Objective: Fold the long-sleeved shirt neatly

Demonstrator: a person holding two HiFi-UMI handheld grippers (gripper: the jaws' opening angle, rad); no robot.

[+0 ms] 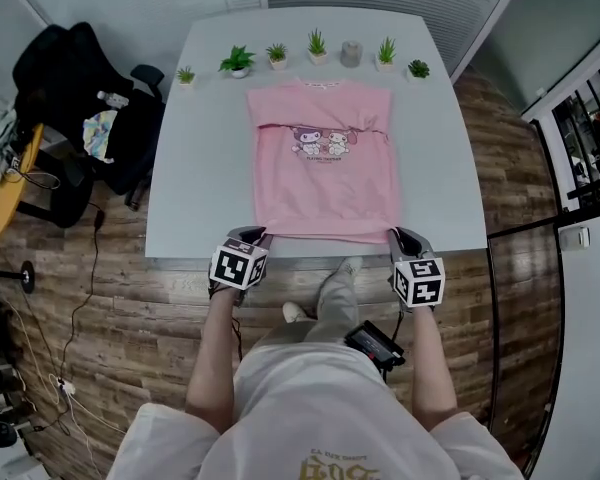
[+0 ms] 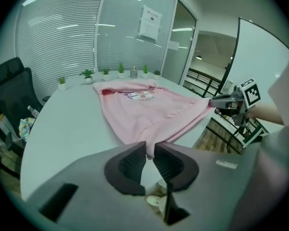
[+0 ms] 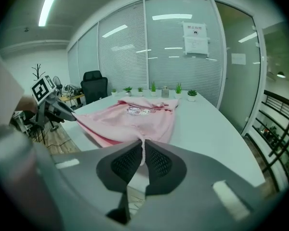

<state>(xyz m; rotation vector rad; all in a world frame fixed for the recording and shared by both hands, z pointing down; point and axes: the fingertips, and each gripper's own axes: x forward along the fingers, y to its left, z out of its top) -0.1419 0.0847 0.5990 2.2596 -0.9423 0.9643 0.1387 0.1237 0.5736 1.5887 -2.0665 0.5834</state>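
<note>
A pink long-sleeved shirt (image 1: pixel 326 158) with a cartoon print lies on the white table (image 1: pixel 195 148), sleeves folded in, hem toward me. My left gripper (image 1: pixel 261 236) is shut on the hem's left corner (image 2: pixel 149 148). My right gripper (image 1: pixel 392 235) is shut on the hem's right corner (image 3: pixel 143 146). Both corners are lifted a little off the table's near edge, and the hem between them hangs taut. Each gripper shows in the other's view: the right gripper (image 2: pixel 216 102) and the left gripper (image 3: pixel 70 115).
Several small potted plants (image 1: pixel 238 61) and a grey cup (image 1: pixel 351 54) stand along the table's far edge. A black office chair (image 1: pixel 100 118) with things on it is at the left. Glass walls with blinds (image 3: pixel 173 47) close the room; wood floor lies below.
</note>
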